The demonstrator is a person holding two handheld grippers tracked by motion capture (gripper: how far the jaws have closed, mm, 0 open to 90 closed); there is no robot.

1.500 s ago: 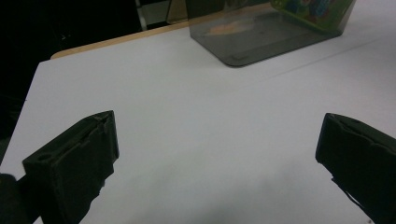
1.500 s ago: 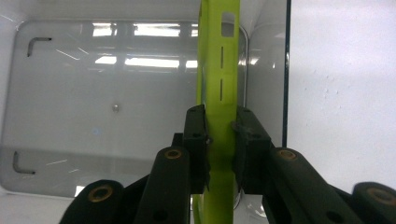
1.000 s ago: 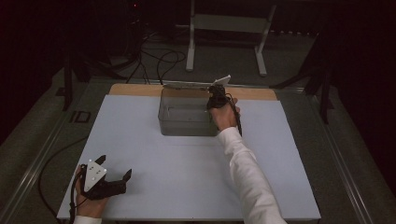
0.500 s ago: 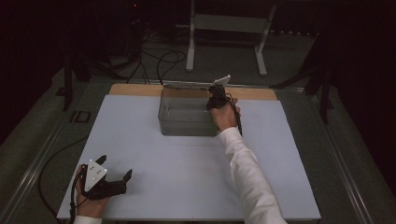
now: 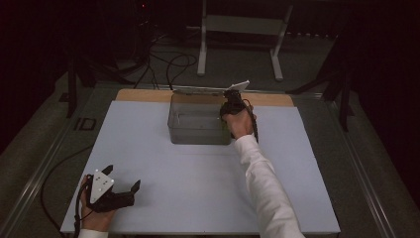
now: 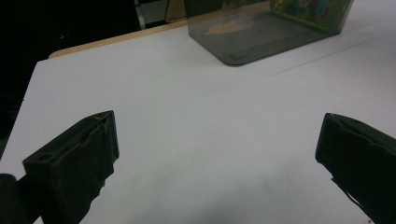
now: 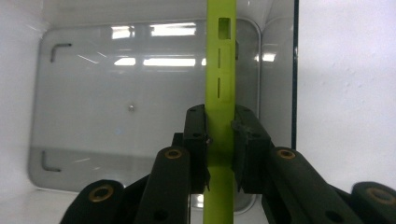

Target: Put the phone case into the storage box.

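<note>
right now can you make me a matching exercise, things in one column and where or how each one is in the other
Things:
1. left gripper
2. right gripper
3. green box
4. clear bin

States:
A. stands at the far middle of the white table top
B. open, with bare table top between its jaws
C. held edge-on over the bin's inside
D. shut on a thin green thing

Pairs: 1-B, 2-D, 3-C, 4-A
</note>
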